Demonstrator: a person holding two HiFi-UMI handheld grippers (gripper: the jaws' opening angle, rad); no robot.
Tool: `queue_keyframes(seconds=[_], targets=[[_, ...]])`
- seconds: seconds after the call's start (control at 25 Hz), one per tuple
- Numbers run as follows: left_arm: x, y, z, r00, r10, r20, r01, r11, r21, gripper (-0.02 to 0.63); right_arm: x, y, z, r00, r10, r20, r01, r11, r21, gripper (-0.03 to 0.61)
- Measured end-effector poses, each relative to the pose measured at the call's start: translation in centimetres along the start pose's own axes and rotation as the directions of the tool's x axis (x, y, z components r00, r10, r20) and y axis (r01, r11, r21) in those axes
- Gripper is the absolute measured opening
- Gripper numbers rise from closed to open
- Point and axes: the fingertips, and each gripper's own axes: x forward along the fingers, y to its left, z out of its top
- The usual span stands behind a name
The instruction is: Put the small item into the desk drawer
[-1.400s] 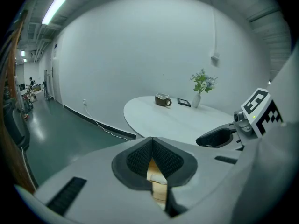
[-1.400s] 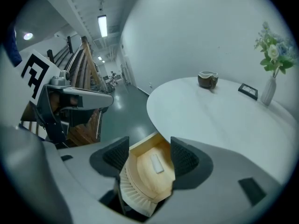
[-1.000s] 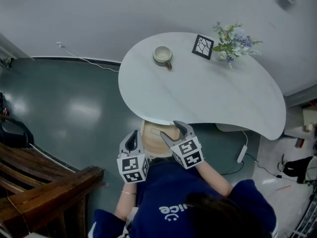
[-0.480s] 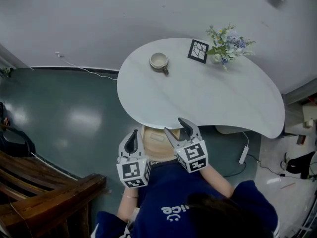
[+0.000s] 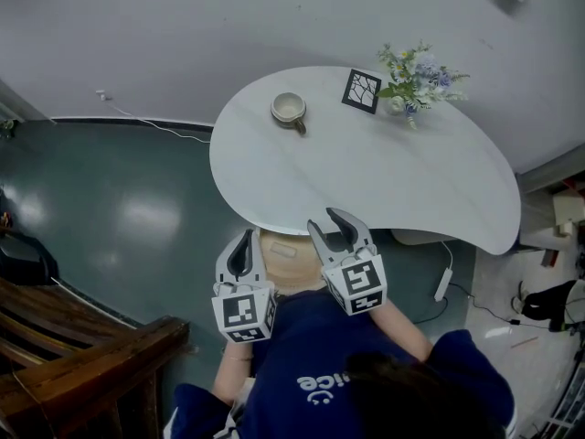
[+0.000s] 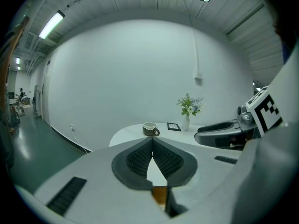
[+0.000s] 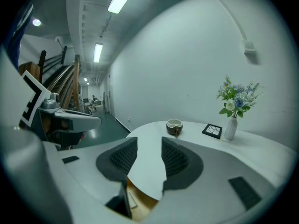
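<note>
A wooden drawer (image 5: 274, 268) stands pulled out under the near edge of the white table (image 5: 384, 181). A small pale flat item (image 5: 283, 251) lies inside it, also seen low in the right gripper view as the small item (image 7: 131, 200). My right gripper (image 5: 326, 222) hovers at the drawer's right side by the table edge. Its jaws are closing with a gap still between them and nothing in it (image 7: 148, 158). My left gripper (image 5: 242, 245) is at the drawer's left side, shut with its tips touching (image 6: 152, 141) and empty.
On the table's far side stand a cup (image 5: 289, 109), a black patterned square (image 5: 361, 91) and a vase of flowers (image 5: 411, 76). A wooden bench (image 5: 82, 355) is at the lower left. A cable (image 5: 155, 124) runs along the wall base.
The right gripper's jaws have narrowed. It has drawn back a little from over the drawer toward the table edge. The left gripper has barely moved.
</note>
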Motion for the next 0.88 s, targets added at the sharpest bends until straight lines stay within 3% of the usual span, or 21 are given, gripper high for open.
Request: queue_keyframes(seconds=[0.16, 0.36, 0.88], targets=[[0.31, -0.48, 0.62, 1.000, -0.012, 0.010, 0.012, 1.000, 0.009, 0.004, 0.00, -0.39, 0.29, 1.000, -0.009, 0.009, 0.009, 1.000, 0.003, 0.140], [0.25, -0.81, 0.62, 1.000, -0.020, 0.006, 0.020, 1.000, 0.014, 0.003, -0.08, -0.18, 0.55, 1.000, 0.005, 0.025, -0.005, 1.000, 0.013, 0.041], [0.74, -0.97, 0.51, 1.000, -0.031, -0.005, 0.031, 0.999, 0.023, 0.003, 0.17, -0.39, 0.49, 0.999, 0.008, 0.041, -0.010, 0.999, 0.048, 0.006]])
